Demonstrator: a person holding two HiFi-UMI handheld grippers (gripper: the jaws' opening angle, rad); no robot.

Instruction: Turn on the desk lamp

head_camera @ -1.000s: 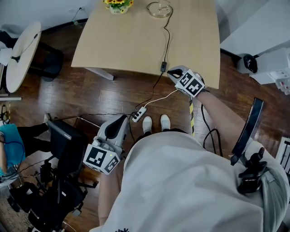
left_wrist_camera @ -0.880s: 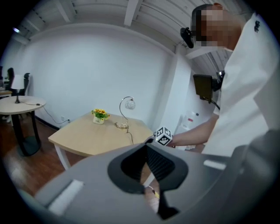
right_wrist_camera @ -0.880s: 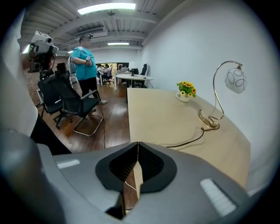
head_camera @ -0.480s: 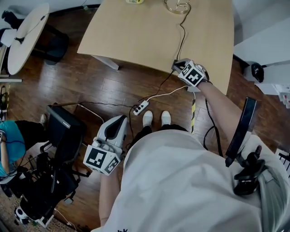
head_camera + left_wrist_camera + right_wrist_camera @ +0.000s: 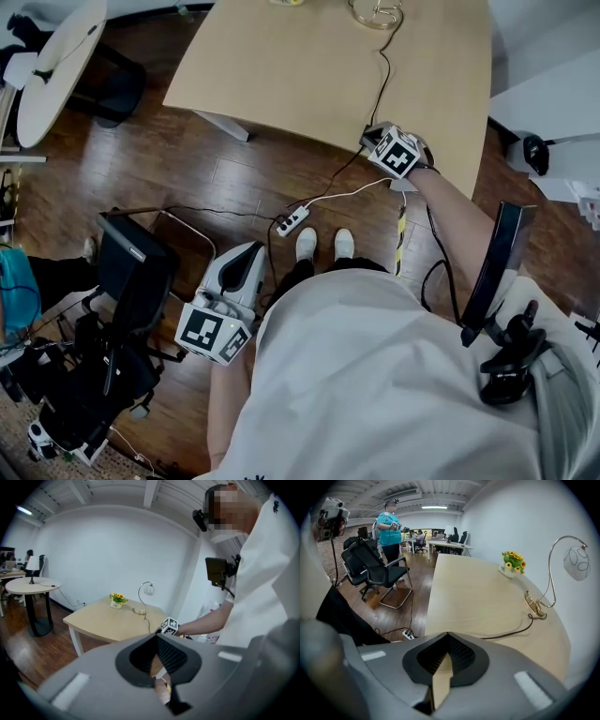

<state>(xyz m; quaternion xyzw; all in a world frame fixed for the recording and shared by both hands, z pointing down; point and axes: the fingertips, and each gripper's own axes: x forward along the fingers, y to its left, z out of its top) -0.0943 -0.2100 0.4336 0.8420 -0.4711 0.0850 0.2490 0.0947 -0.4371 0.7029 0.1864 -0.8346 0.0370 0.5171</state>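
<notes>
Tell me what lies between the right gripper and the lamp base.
Only bare tabletop and the lamp's cord, running from the lamp base toward the right gripper; the right gripper view shows it.

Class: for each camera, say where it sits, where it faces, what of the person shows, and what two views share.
Head view: on the head, facing steeply down at table and floor; shirt, right arm, shoes show.
Left gripper view: held low, facing table and lamp; shirt, right arm show.
Right gripper view: over the table edge, facing the lamp; shirt edge shows.
Shared: both gripper views show lamp and flowers.
</notes>
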